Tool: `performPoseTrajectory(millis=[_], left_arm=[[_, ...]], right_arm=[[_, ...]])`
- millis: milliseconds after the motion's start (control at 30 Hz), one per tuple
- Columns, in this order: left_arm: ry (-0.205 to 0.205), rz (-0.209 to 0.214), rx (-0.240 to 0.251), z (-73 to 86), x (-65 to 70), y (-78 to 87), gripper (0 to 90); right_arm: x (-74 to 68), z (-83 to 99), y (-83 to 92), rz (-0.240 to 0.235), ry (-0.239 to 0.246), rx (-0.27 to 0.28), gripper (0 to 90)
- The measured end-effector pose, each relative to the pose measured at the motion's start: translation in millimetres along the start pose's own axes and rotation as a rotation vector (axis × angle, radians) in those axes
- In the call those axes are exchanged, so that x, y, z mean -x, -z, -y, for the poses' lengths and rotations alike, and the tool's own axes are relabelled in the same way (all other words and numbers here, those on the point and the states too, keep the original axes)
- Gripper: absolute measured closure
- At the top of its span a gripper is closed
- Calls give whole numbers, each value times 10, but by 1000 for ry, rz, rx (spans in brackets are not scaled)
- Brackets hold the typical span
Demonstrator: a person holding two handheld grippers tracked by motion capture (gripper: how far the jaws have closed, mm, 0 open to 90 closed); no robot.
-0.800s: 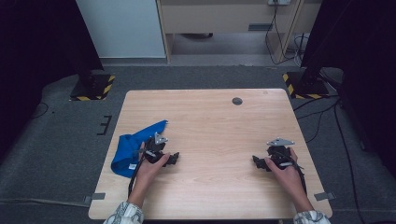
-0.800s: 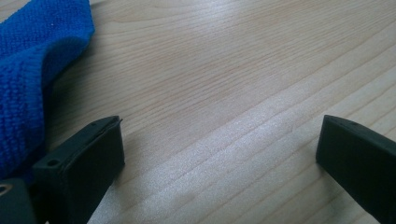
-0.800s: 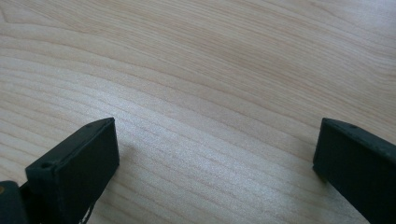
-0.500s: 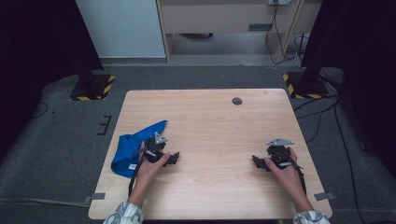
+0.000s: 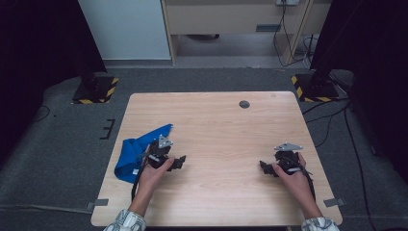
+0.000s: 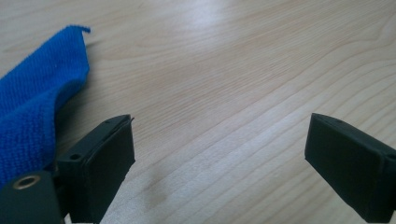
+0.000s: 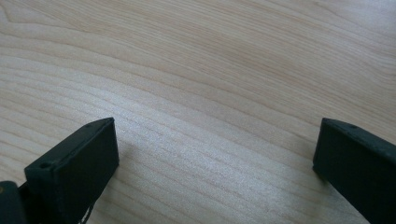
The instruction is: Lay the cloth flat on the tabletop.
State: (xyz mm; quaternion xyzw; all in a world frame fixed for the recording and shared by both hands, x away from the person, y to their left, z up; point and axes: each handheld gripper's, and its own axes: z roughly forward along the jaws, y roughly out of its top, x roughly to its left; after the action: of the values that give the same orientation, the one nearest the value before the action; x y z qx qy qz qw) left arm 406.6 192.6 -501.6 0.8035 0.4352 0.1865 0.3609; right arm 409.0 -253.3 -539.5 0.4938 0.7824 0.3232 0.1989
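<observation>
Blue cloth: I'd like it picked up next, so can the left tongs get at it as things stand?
Probably yes. The blue cloth lies right beside the left tongs, whose jaws stand open with bare table between them; nothing sits in the way.

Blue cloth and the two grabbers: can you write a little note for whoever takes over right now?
Left gripper: open, nothing between its jaws, low over the table just right of the blue cloth.
Right gripper: open, holding nothing, over bare wood on the right side of the table.
Blue cloth: lies crumpled at the table's left edge, part of it hanging over the edge. In the left gripper view it sits beside the left jaw, not between the jaws.
Done: nothing gripped yet.
Left: probably take hold of the cloth, the left gripper being nearest.
</observation>
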Motion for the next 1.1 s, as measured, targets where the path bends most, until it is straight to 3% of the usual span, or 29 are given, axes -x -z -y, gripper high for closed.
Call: performPoseTrajectory(millis=[67, 133, 267, 333, 367, 433, 533, 667, 800, 1000, 1100], left_arm=[[-13, 17, 14, -39, 18, 78, 77], [1, 32, 38, -65, 14, 158, 71], [-29, -7, 29, -54, 0, 315, 68], [-24, -16, 23, -36, -25, 358, 68], [-16, -77, 30, -18, -91, 393, 77], [2, -89, 33, -1, -170, 419, 80], [27, -71, 48, 18, -249, 457, 79], [47, -79, 67, 41, -431, 584, 72], [58, -71, 75, 59, -529, 641, 41], [75, -97, 78, 73, -654, 696, 51], [90, -139, 75, 127, -772, 743, 49]], right_arm=[[0, 0, 0, 0, 0, 0, 3], [-2, 0, 1, 0, -1, 1, 3], [-5, 2, -1, -10, 17, 1, 3], [-5, 2, -1, -11, 20, 1, 3], [-5, 2, -2, -11, 19, 2, 3], [-14, 3, -1, -7, 15, 2, 3], [-25, 4, 1, -6, 11, 0, 3], [-25, 3, 1, -6, 11, 0, 3], [-25, 2, 0, -6, 12, 0, 3], [-28, -3, -5, -3, 9, 0, 3], [-29, -4, -5, -1, 8, -1, 3]])
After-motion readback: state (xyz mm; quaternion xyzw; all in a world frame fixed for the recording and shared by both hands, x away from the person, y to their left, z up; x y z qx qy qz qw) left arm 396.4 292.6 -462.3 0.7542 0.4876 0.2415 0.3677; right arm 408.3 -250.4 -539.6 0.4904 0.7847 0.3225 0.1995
